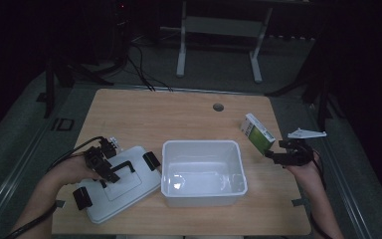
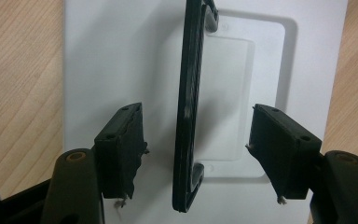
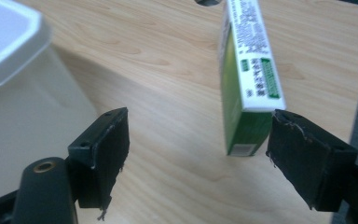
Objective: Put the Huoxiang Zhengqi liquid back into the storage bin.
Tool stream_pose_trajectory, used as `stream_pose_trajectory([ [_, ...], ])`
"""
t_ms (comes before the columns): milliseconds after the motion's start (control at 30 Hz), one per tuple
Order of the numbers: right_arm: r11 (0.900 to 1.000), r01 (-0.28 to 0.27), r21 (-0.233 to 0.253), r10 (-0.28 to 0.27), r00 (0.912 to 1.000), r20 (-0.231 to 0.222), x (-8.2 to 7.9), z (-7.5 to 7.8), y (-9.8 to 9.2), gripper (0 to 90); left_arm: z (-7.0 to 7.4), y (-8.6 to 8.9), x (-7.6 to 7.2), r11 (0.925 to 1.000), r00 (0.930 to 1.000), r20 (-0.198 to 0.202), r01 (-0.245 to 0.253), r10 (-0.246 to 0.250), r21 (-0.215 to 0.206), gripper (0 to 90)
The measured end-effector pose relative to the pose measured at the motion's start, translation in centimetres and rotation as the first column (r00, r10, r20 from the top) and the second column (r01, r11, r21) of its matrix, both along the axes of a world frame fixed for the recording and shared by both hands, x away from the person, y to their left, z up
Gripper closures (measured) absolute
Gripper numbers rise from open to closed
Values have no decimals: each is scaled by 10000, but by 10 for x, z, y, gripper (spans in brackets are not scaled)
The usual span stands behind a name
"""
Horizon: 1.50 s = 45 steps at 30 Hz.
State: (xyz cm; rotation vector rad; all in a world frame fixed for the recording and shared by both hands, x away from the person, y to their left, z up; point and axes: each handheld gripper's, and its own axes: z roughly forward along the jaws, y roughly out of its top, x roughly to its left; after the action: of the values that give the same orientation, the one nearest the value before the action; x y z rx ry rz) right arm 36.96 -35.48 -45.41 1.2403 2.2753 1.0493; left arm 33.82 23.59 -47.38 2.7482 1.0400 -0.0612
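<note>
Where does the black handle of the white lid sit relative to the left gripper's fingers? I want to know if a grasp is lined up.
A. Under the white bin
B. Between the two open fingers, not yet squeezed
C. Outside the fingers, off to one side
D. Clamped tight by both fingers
B: in the left gripper view the black handle stands between the left gripper's spread fingers, with gaps on both sides, over the white lid.
</note>
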Motion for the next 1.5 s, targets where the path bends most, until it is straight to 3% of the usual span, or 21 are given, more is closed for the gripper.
stream_pose_trajectory([
  [467, 9973, -93, -723, 56, 9987, -513, 36, 15, 0, 250, 0, 1, -2, 9999, 9998, -130, 118, -118, -13, 355],
  [633, 9924, -162, -1219, 50, 9957, -920, 54, 18, 3, 262, -1, -1, -2, 9998, 9997, -145, 191, -191, 20, 355],
  [867, 9888, -179, -1480, 8, 9934, -1149, 70, 23, 6, 304, -1, 1, -3, 9998, 9997, -164, 200, -201, -55, 355],
  [1100, 9840, -392, -1738, 86, 9848, -1733, 89, 24, 11, 326, 0, 3, -4, 9997, 9994, -273, 230, -232, -81, 355],
  [1200, 9752, -603, -2131, 133, 9764, -2155, 100, 19, 16, 349, -1, 2, -4, 9995, 9992, -253, 292, -294, -109, 355],
  [1300, 9737, -669, -2180, 149, 9726, -2321, 104, 17, 18, 366, -1, 3, -5, 9992, 9988, -299, 374, -377, -113, 355],
  [1500, 9605, -933, -2621, 157, 9588, -2838, 115, 12, 23, 397, -1, 6, -6, 9995, 9990, -327, 311, -315, -109, 355],
])
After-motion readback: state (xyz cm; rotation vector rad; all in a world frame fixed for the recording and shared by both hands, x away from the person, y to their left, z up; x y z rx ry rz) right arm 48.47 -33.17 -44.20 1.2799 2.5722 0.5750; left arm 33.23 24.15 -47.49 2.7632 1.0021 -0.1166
